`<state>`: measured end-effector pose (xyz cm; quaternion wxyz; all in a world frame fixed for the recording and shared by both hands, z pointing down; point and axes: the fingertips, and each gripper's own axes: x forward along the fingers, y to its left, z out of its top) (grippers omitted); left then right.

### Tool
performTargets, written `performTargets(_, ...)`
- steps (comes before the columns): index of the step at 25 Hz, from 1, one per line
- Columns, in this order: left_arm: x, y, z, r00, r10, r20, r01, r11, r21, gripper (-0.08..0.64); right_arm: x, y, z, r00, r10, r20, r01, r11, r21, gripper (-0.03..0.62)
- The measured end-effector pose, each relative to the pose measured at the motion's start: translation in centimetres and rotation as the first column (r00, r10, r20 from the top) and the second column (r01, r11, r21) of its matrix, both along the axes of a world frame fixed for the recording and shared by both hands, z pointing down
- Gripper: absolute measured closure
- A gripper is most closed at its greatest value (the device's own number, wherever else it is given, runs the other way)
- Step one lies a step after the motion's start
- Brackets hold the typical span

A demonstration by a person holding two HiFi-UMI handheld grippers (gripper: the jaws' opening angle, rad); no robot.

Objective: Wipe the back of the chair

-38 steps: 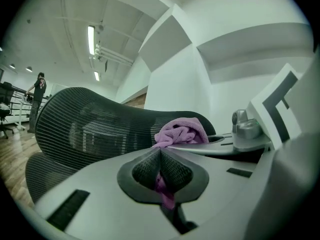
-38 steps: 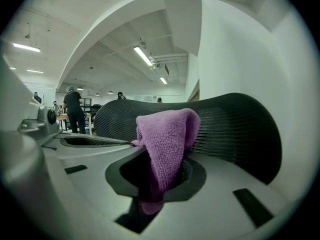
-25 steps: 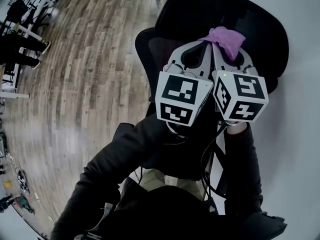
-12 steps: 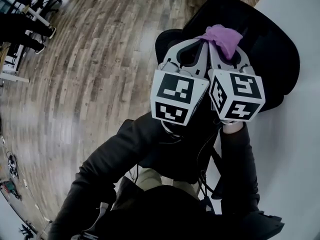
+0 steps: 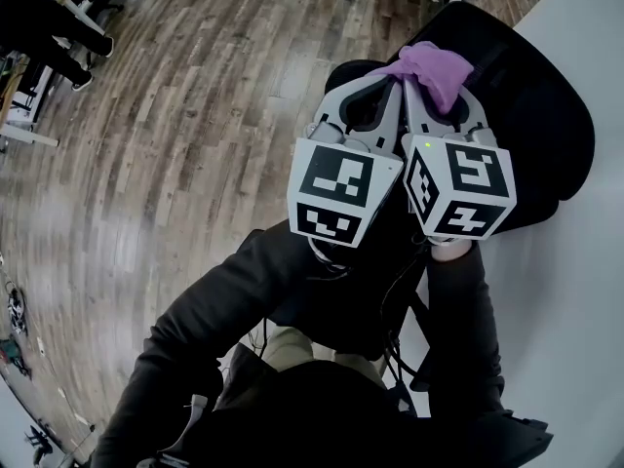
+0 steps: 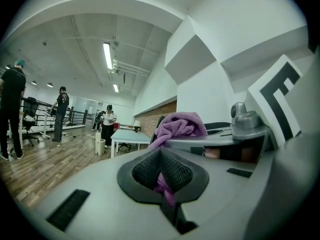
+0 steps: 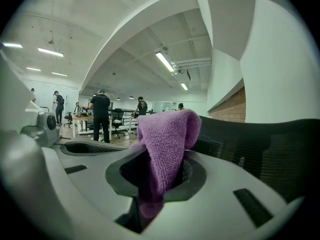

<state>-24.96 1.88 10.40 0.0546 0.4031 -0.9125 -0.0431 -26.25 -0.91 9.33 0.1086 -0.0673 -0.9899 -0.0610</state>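
Note:
A purple cloth (image 5: 436, 70) is bunched at the tips of both grippers, which are held side by side in front of the person's chest. In the head view the left gripper (image 5: 394, 86) and the right gripper (image 5: 415, 88) point at the black mesh chair back (image 5: 541, 115). In the right gripper view the cloth (image 7: 167, 139) hangs folded over and is pinched in the right gripper (image 7: 146, 210), with the chair back (image 7: 265, 146) just to its right. In the left gripper view the left gripper (image 6: 168, 204) is shut with a strip of the cloth (image 6: 181, 126) caught in its seam.
A wooden floor (image 5: 175, 115) stretches to the left, and a white wall (image 5: 575, 320) stands close on the right of the chair. Several people (image 7: 101, 115) stand among desks and chairs far off. A white table (image 6: 127, 136) lies beyond the left gripper.
The chair back has slid toward the upper right of the head view. Both grippers stay together on the cloth, drifting slightly left and down against the chair.

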Motion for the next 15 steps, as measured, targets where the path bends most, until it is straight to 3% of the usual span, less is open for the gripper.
performTargets(15,-0.3,1.2,1.2,0.999,-0.036,0.007,0.036,0.999,-0.008,0.561,-0.4,1.1,0.8,0.999,-0.034,0.040,0.034,0.999,-0.009,0.523)
